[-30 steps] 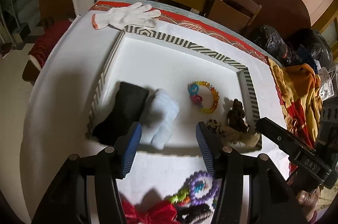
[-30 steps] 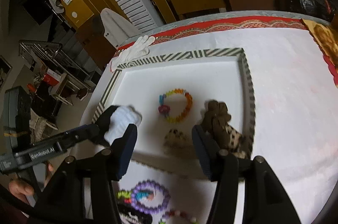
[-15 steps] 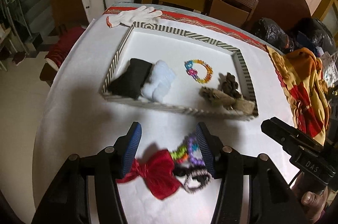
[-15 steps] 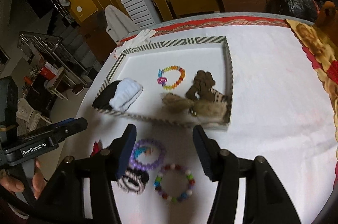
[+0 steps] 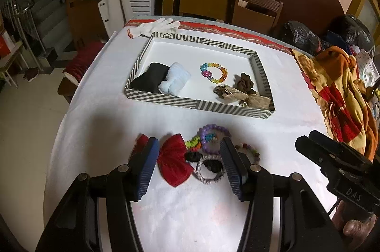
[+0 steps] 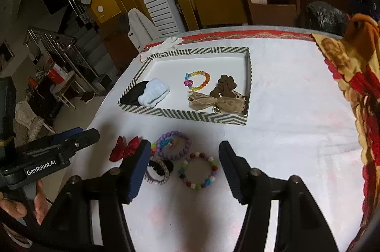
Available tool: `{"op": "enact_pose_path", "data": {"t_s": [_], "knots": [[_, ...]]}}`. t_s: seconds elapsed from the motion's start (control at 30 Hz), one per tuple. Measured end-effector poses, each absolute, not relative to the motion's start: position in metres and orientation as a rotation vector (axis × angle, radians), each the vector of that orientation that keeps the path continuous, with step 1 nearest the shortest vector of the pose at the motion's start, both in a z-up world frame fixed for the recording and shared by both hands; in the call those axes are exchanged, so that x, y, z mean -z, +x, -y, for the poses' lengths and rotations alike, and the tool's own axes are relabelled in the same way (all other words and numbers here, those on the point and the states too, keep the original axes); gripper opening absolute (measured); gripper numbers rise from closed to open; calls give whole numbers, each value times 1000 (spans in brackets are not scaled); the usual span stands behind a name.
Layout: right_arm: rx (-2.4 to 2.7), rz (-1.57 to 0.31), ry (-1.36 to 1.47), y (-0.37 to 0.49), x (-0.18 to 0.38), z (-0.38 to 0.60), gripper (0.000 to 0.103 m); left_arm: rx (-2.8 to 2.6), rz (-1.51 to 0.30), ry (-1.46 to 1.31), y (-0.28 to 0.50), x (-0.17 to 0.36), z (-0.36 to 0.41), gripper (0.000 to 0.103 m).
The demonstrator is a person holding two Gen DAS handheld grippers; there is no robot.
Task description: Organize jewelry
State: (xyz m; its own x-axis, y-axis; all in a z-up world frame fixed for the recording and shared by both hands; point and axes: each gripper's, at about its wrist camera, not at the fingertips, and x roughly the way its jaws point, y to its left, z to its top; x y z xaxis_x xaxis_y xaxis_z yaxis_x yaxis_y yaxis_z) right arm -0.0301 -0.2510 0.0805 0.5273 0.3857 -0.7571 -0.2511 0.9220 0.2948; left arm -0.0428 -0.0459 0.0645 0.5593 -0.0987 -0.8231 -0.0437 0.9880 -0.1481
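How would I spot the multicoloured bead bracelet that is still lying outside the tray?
Find the striped tray on the white tablecloth, then look at the small heap of accessories on the cloth in front of it. The multicoloured bead bracelet lies at the heap's right edge, alone and flat. Unlike the purple bead bracelet beside it, its beads mix red, white, blue and green.

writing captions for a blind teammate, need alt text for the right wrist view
Open right tongs hover over a multicoloured bead bracelet on a white tablecloth, beside a purple bead bracelet, a grey hair tie and a red bow. Behind them, a striped tray holds a rainbow bracelet, scrunchies and folded cloths.
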Motion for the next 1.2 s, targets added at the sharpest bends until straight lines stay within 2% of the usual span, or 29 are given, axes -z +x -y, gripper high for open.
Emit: {"op": "enact_pose_path", "data": {"t_s": [0.37,1.2], "knots": [[-391,-930,127,-58,-91,252,63,36,-951,-144,-69,-75,53,63],[-417,-975,106,-56,-79,240,63,20,-984,-163,-73,-65,45,63]]}}
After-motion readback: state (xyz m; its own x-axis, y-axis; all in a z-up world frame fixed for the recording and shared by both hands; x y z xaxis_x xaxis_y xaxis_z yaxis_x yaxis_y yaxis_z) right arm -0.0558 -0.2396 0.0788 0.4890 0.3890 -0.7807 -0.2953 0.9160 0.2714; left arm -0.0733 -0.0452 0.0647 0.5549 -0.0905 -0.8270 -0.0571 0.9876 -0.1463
